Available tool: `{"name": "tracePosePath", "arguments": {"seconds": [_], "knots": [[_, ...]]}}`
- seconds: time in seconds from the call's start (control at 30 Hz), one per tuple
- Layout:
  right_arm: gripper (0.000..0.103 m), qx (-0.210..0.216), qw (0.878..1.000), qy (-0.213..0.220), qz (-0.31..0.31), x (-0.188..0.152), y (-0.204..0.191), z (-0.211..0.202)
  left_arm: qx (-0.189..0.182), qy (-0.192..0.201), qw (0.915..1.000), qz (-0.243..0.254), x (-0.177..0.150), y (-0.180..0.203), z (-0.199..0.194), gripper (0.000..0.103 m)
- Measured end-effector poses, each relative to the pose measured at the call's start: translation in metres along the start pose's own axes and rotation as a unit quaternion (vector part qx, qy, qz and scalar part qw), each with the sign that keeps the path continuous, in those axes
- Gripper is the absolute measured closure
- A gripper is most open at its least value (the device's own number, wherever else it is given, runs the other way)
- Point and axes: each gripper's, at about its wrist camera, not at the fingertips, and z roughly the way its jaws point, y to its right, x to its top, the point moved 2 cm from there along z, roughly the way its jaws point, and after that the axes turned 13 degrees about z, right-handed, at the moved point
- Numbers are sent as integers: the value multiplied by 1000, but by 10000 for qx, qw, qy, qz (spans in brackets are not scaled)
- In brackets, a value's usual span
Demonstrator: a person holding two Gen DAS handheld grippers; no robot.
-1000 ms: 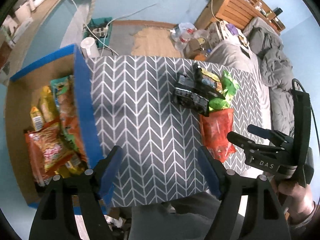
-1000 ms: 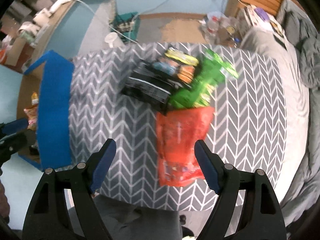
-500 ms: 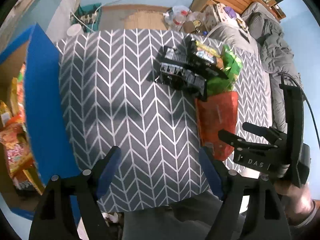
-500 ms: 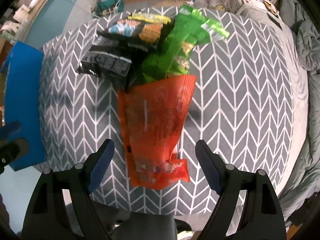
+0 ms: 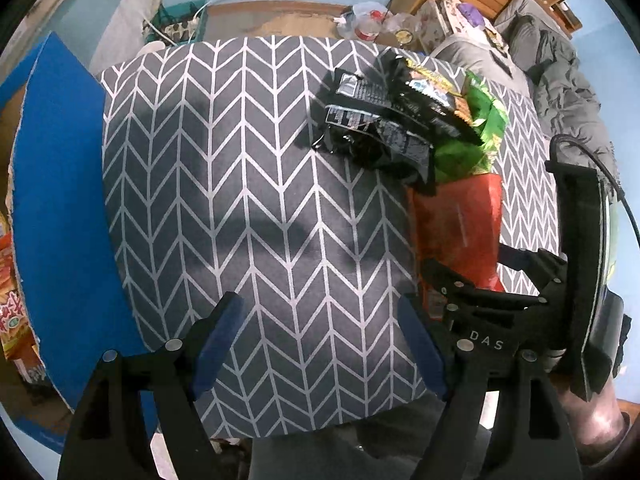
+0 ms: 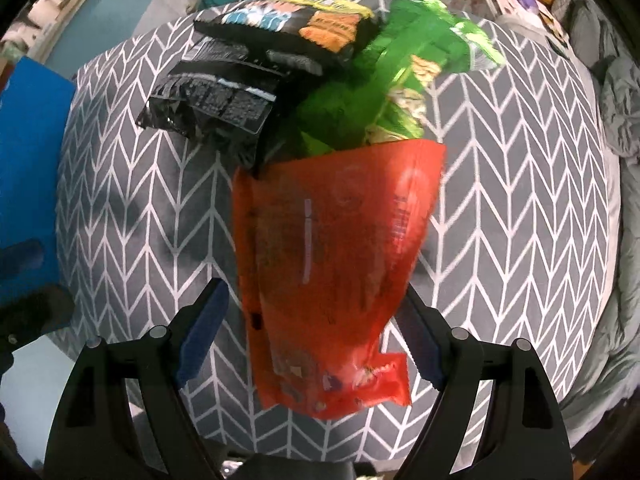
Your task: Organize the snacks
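Observation:
An orange-red snack bag lies on the grey chevron cloth, its near end between the open jaws of my right gripper, with gaps on both sides. Behind it lie a green bag and black bags. In the left wrist view the orange-red bag, the green bag and the black bags sit at the right, with my right gripper over the orange-red bag's near end. My left gripper is open and empty over bare cloth.
A blue cardboard box wall stands at the table's left edge, with snack packets inside. The box also shows in the right wrist view. A grey bed and floor clutter lie beyond.
My right gripper has moved forward over the orange-red bag, which now fills the space between its jaws. My left gripper has swung right, away from the box, over the cloth.

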Motion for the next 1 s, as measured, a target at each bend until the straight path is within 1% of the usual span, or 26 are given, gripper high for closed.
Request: {"name": "tracePosePath", "arguments": {"seconds": [0.07,0.13,0.17,0.23,0.3,0.37,0.4,0.47,0.6,0.77,1.0], "knots": [[21,-31,10000,-22,-30,1,-2,6,7,-38,10000,-30,0,-2,3,22],[26,-50,10000,-38,-44,-3,-1,12,11,-53,10000,-44,1,-2,5,22],[36,-88,9999,-42,-56,-4,0,14,15,-62,10000,-41,1,-3,6,22],[41,-51,9999,-7,-112,-5,-2,17,13,-80,10000,-33,4,-1,8,22],[51,17,9999,5,-169,-8,2,17,24,-98,9999,-24,5,1,9,22],[57,74,9998,18,-201,-12,3,15,21,-111,9999,-12,6,3,10,22],[62,98,9997,31,-214,-16,6,14,16,-116,9999,3,7,4,11,22],[68,159,9996,26,-215,-19,13,10,9,-132,9999,27,10,6,11,22],[69,274,9995,93,-142,-22,27,-1,-31,-146,9999,83,15,11,10,22],[69,437,9986,281,125,-20,47,-23,-72,-70,9998,145,29,18,3,22],[69,543,9965,489,395,1,80,-50,-106,96,9996,242,65,28,-7,22]]}}
